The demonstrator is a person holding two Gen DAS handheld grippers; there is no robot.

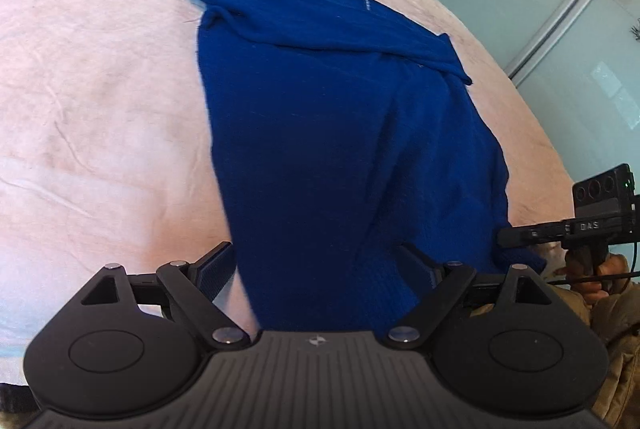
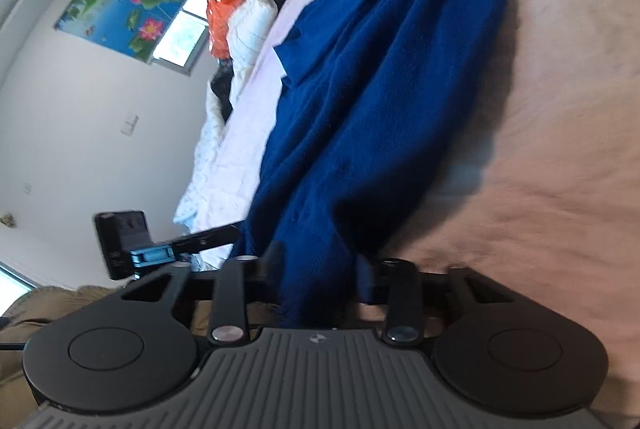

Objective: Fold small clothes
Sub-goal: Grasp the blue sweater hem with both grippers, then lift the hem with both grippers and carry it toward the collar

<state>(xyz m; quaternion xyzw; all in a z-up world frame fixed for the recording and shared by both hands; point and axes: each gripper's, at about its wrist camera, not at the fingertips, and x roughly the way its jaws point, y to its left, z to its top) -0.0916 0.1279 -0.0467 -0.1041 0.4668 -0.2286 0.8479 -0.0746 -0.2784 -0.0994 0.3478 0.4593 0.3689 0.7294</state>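
Observation:
A dark blue knitted garment lies lengthwise on a pink bedcover, its sleeves folded across the far end. My left gripper stands open at the near hem; the cloth runs between its fingers without being pinched. My right gripper is shut on the same hem's other corner, blue cloth bunched between its fingers and pulled up off the bed. In the left wrist view the right gripper shows side-on at the garment's right edge. The left gripper appears at the left of the right wrist view.
The pink bedcover spreads wide on both sides of the garment. White bedding and an orange bag are piled at the far end of the bed. A sliding glass door stands to the right. A person's tan sleeve is close by.

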